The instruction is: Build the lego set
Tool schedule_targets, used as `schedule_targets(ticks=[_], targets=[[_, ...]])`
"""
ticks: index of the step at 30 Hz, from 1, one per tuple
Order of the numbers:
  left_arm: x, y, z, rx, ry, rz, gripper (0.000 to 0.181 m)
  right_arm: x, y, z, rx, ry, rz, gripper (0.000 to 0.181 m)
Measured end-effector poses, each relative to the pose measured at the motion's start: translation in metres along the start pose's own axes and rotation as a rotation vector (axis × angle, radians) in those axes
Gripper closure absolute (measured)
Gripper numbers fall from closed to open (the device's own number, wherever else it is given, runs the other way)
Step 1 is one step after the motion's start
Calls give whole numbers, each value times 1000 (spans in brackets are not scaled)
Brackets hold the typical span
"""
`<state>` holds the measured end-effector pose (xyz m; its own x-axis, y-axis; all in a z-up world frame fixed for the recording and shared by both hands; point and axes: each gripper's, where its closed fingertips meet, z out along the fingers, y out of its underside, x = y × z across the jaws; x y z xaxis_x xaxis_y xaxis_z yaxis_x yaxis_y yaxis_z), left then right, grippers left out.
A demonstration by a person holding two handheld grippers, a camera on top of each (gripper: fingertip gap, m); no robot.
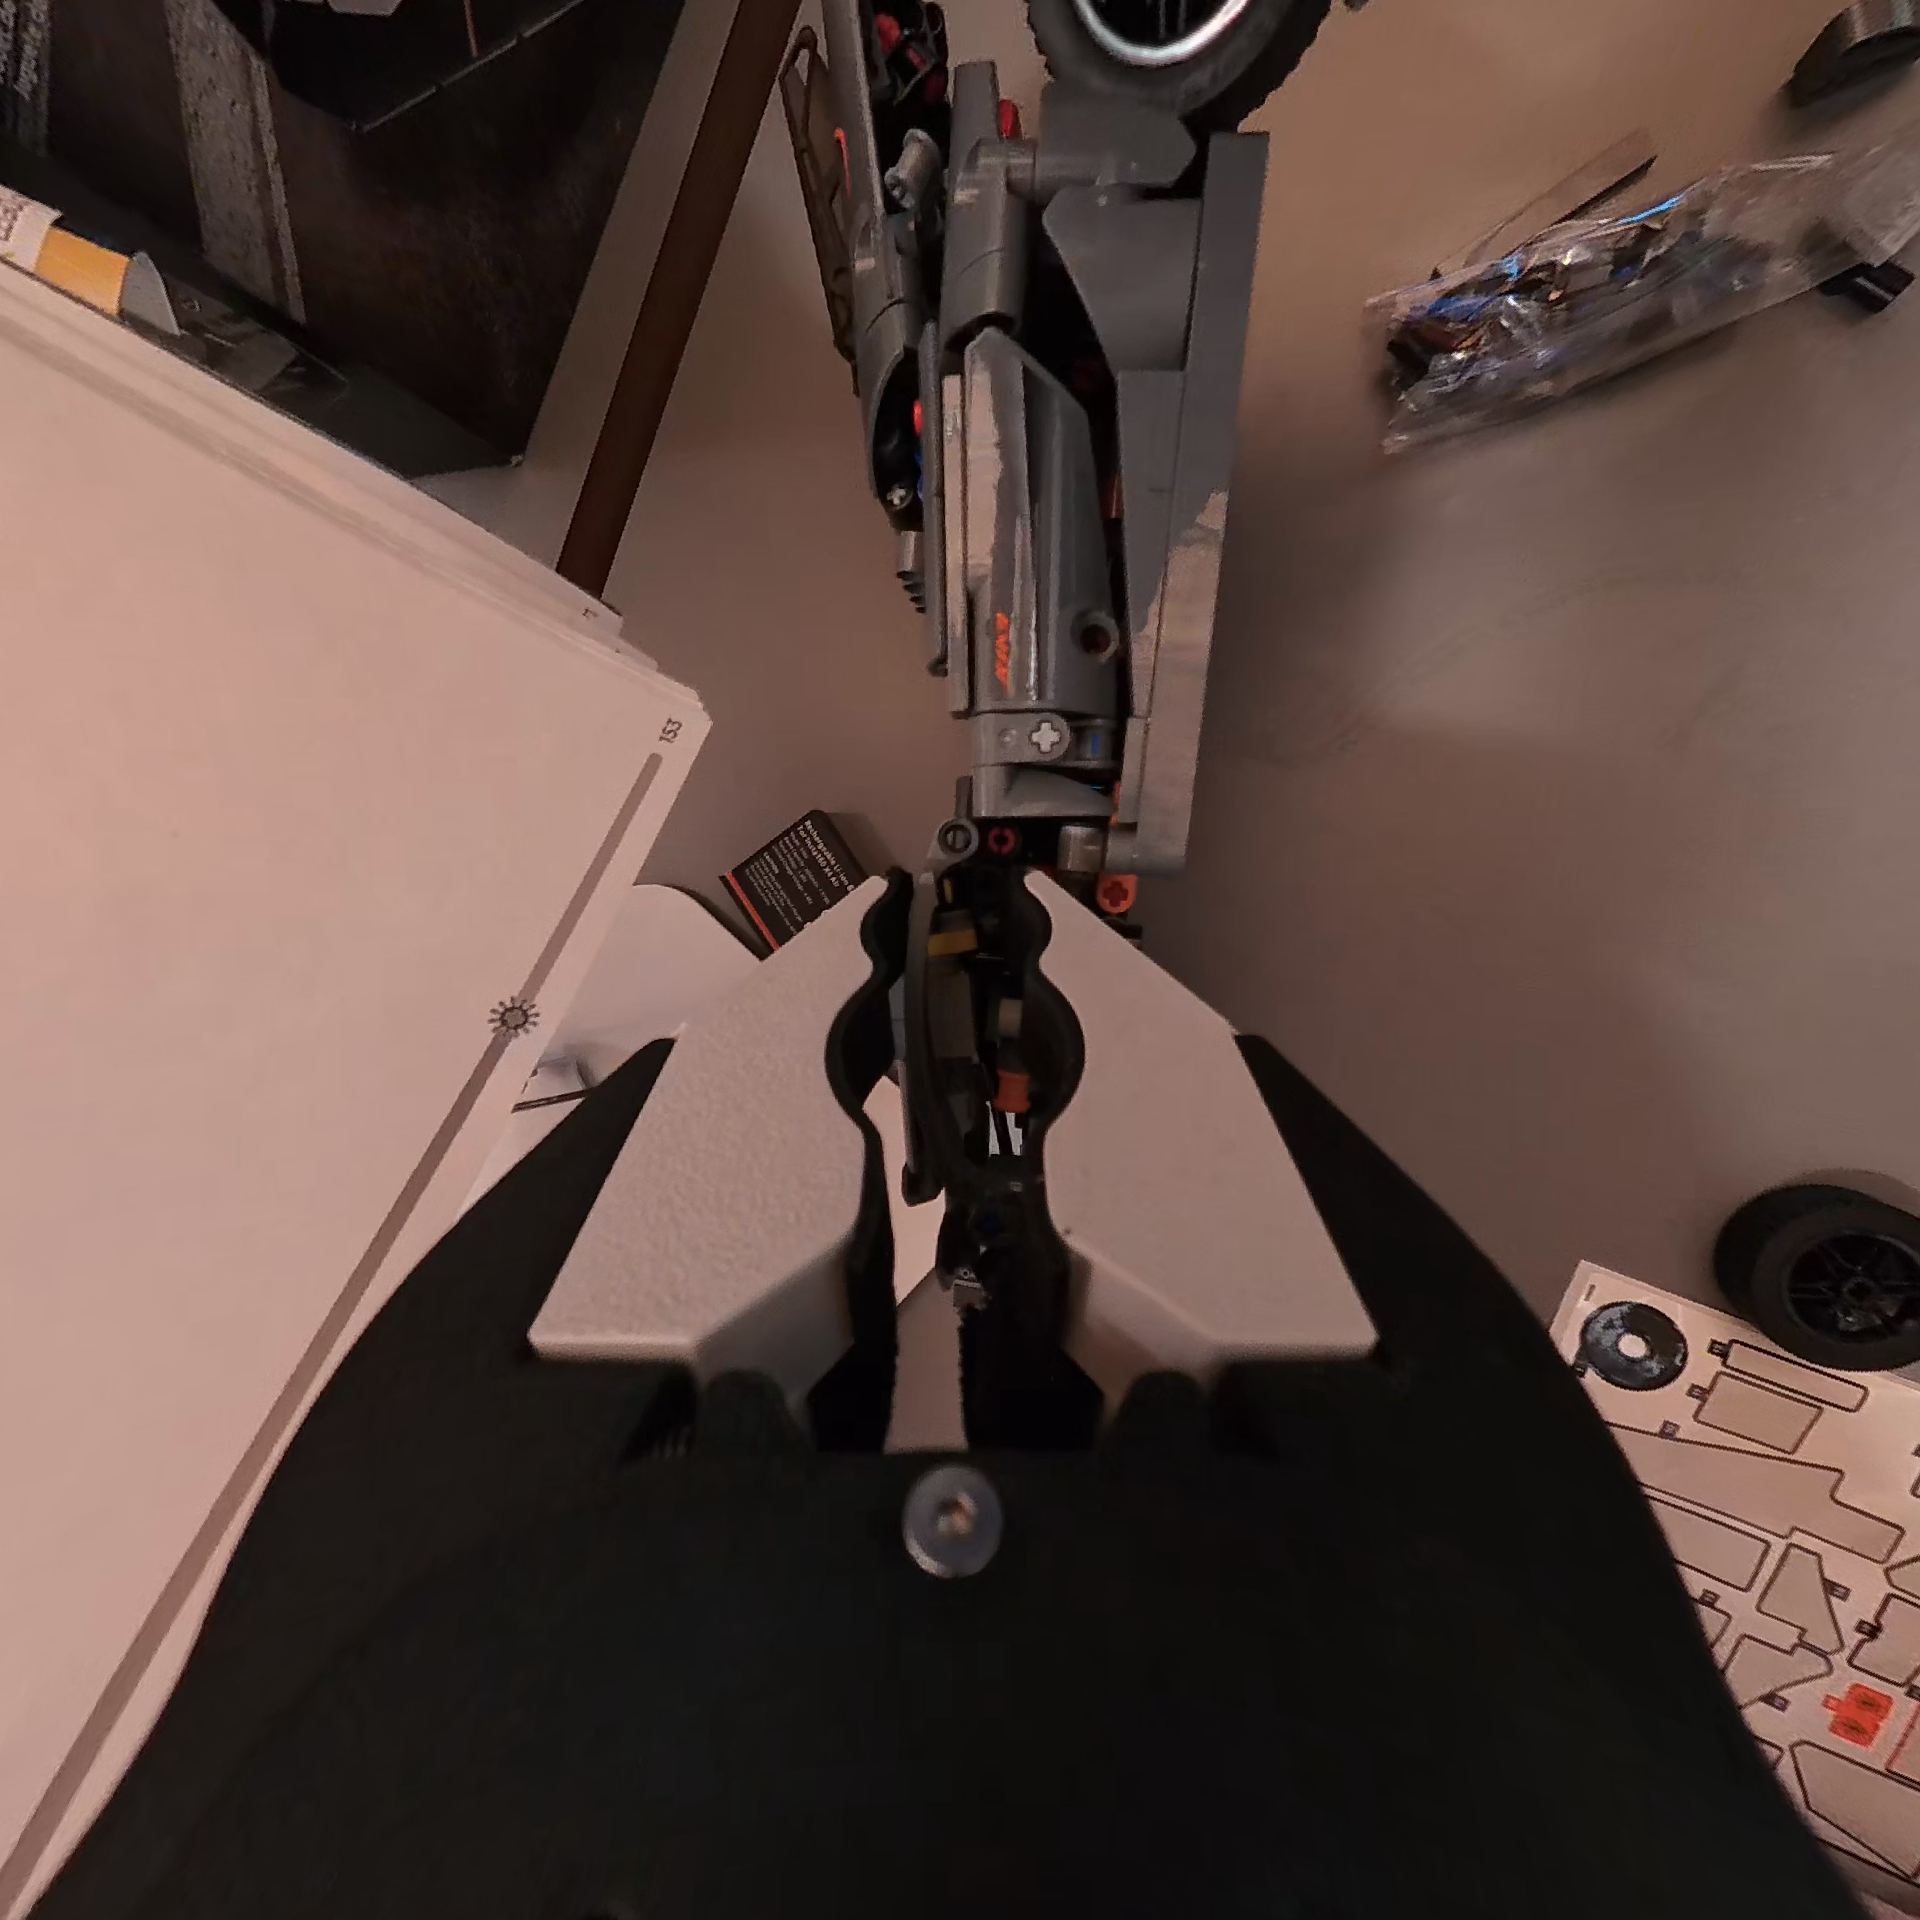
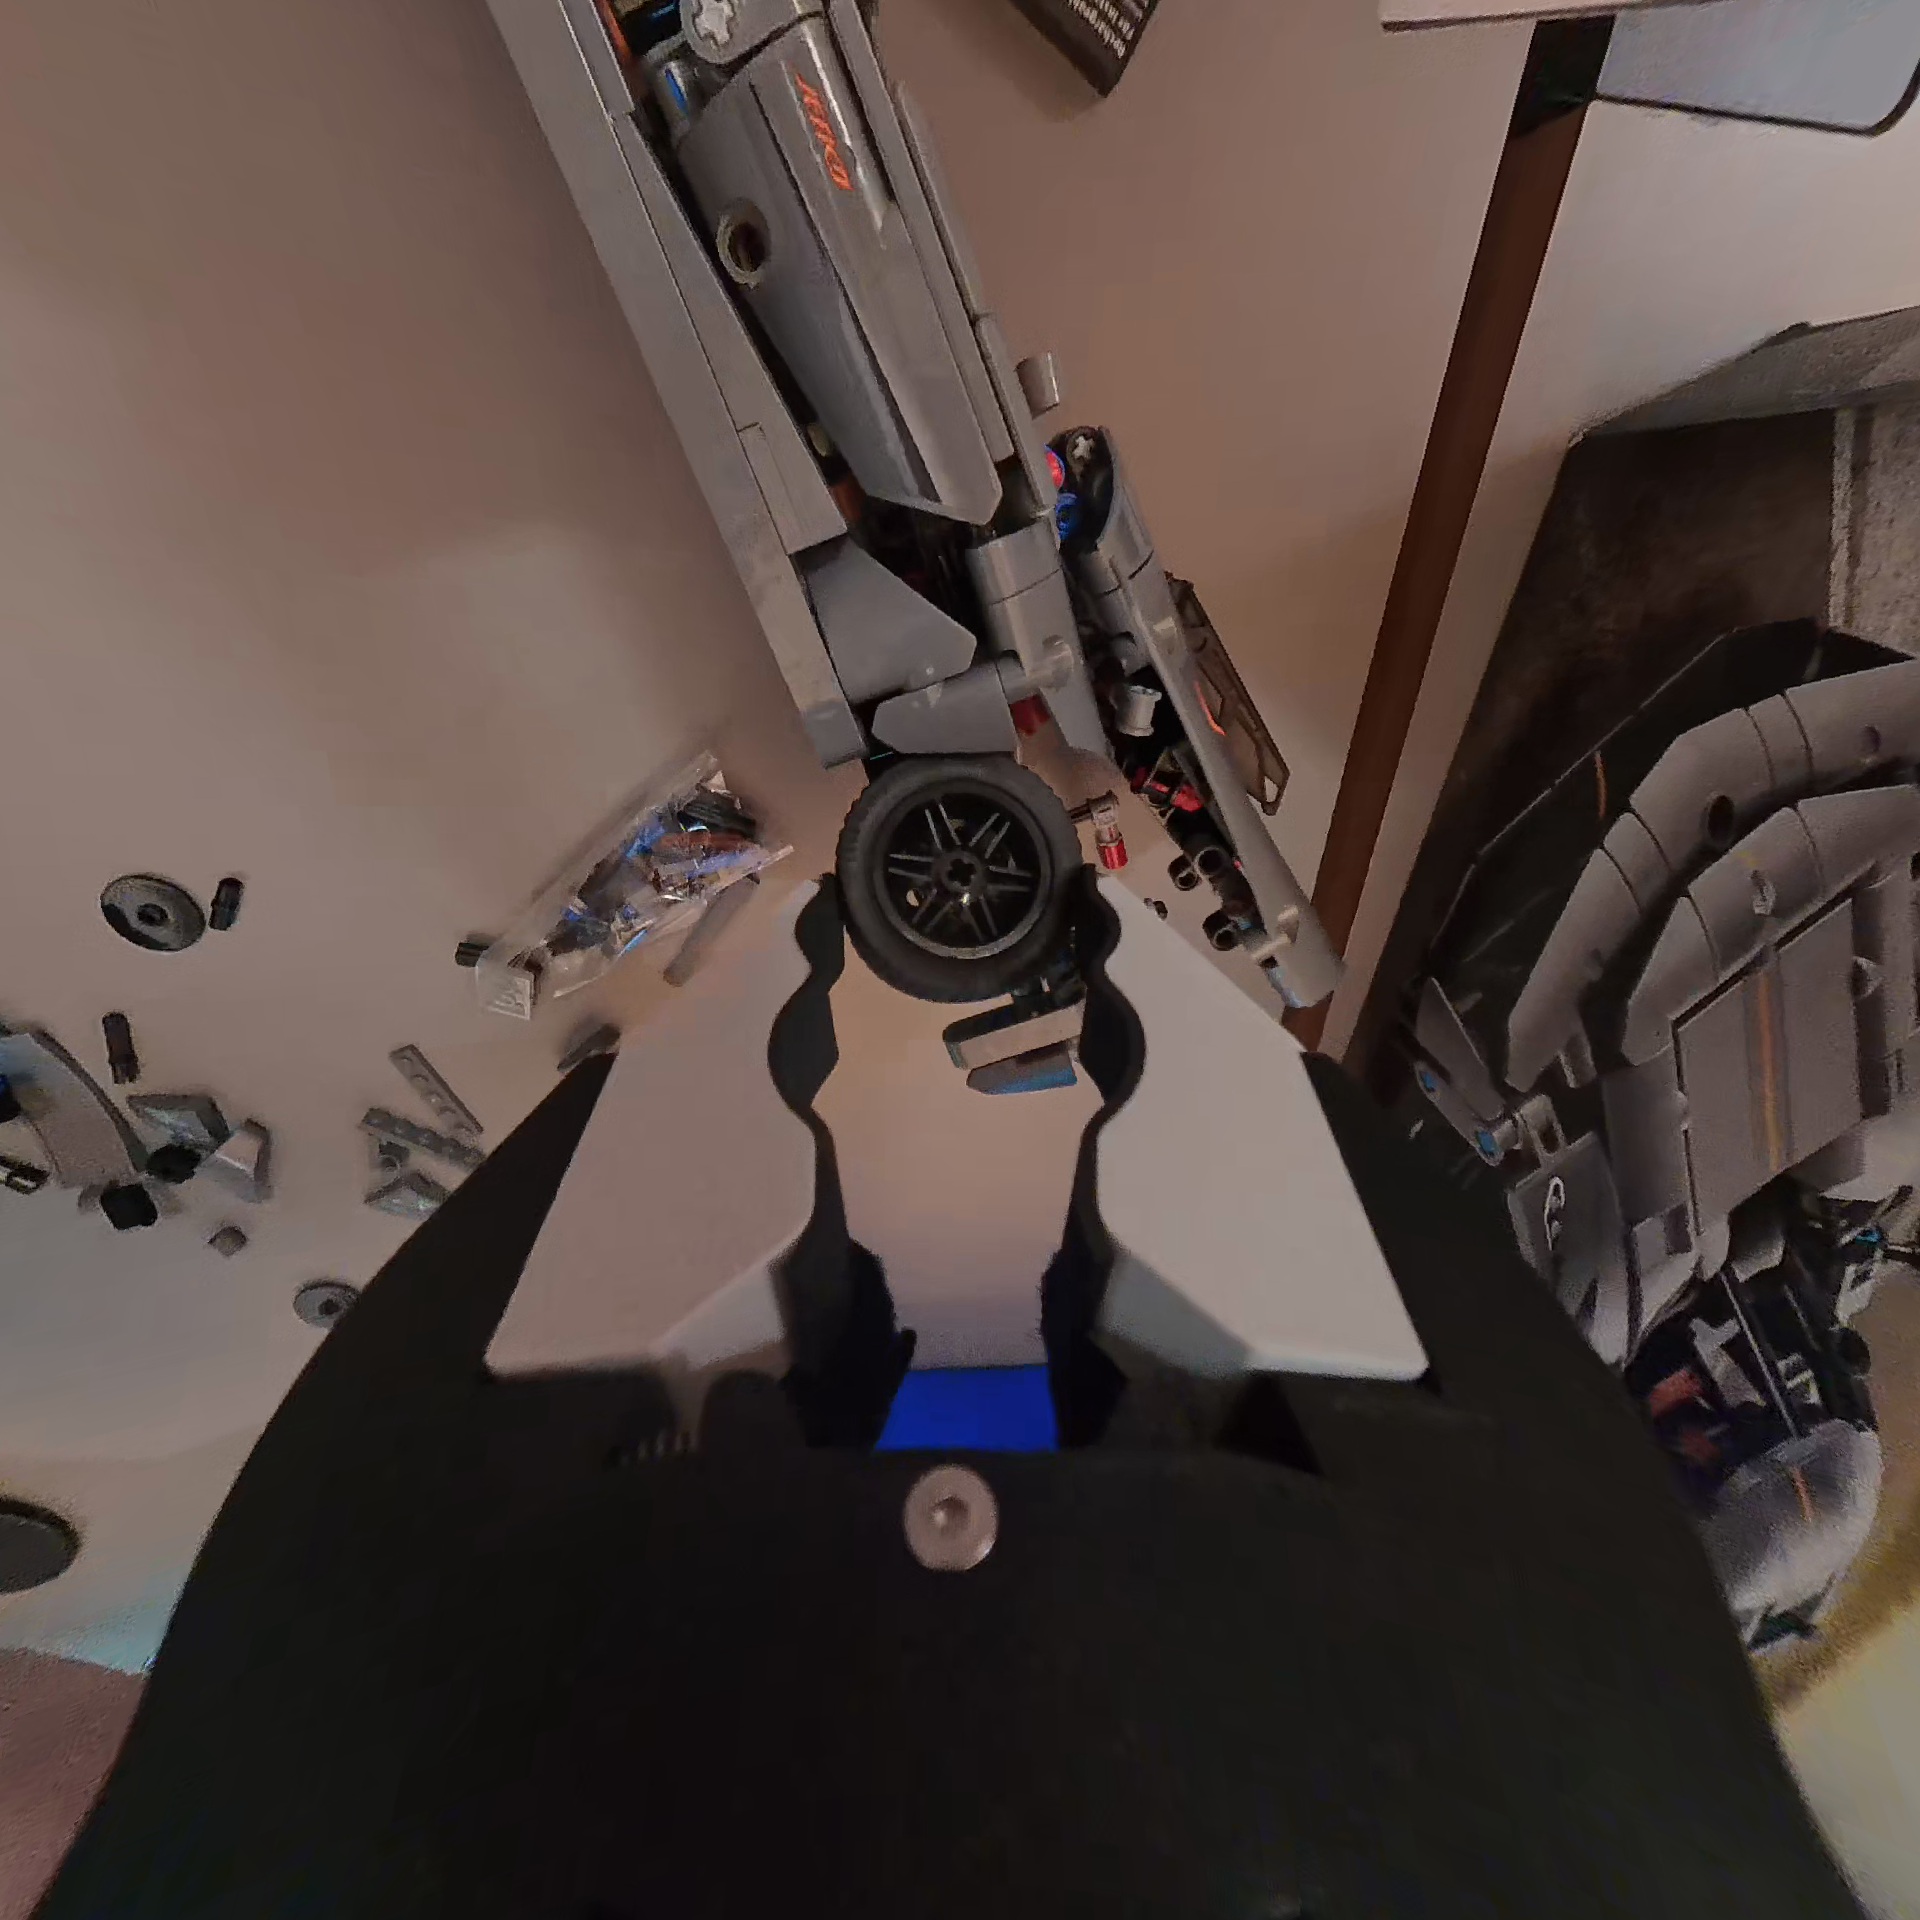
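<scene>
The partly built grey lego car (image 1: pixel 1049 499) lies on the pale table and runs away from my left gripper (image 1: pixel 961 883). The left gripper is shut on the car's near end, with dark frame parts pinched between its jaws. In the right wrist view the same car (image 2: pixel 831 343) runs up and to the left. My right gripper (image 2: pixel 961 894) is shut on a black wheel (image 2: pixel 961 883) at the car's near end, one fingertip on each side of the tyre. That wheel shows at the far end of the car in the left wrist view (image 1: pixel 1164 42).
An open instruction booklet (image 1: pixel 260 831) lies at the left, a parts bag (image 1: pixel 1621 291) at the far right, a loose wheel (image 1: pixel 1823 1273) and a sticker sheet (image 1: pixel 1766 1507) at the near right. Loose grey parts (image 2: pixel 208 1143), a parts bag (image 2: pixel 634 894) and the set's box (image 2: pixel 1714 935) flank the car. My hands' fingertips stand some 15 cm from each other.
</scene>
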<state>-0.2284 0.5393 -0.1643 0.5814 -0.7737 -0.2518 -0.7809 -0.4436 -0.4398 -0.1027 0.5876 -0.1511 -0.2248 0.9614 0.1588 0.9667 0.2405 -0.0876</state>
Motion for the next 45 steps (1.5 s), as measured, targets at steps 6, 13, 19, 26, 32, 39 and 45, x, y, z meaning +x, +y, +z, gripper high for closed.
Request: schedule_targets(ticks=[6, 13, 19, 26, 32, 39, 45], targets=[[1, -1, 0, 0, -6, 4, 165, 0, 1, -1, 152, 30, 9, 138], [0, -1, 1, -2, -9, 0, 165, 3, -1, 1, 302, 91, 36, 138], [0, -1, 0, 1, -7, 0, 165, 1, -1, 1, 379, 115, 90, 139], [0, -1, 1, -1, -12, -3, 165, 3, -1, 3, 439, 171, 185, 140], [0, -1, 1, -3, -15, -1, 165, 3, 1, 5, 462, 179, 290, 141], [-2, 0, 1, -5, -15, -7, 165, 6, 3, 7, 382, 188, 355, 140], [-1, 0, 1, 0, -6, -8, 166, 7, 2, 4, 279, 196, 277, 137]])
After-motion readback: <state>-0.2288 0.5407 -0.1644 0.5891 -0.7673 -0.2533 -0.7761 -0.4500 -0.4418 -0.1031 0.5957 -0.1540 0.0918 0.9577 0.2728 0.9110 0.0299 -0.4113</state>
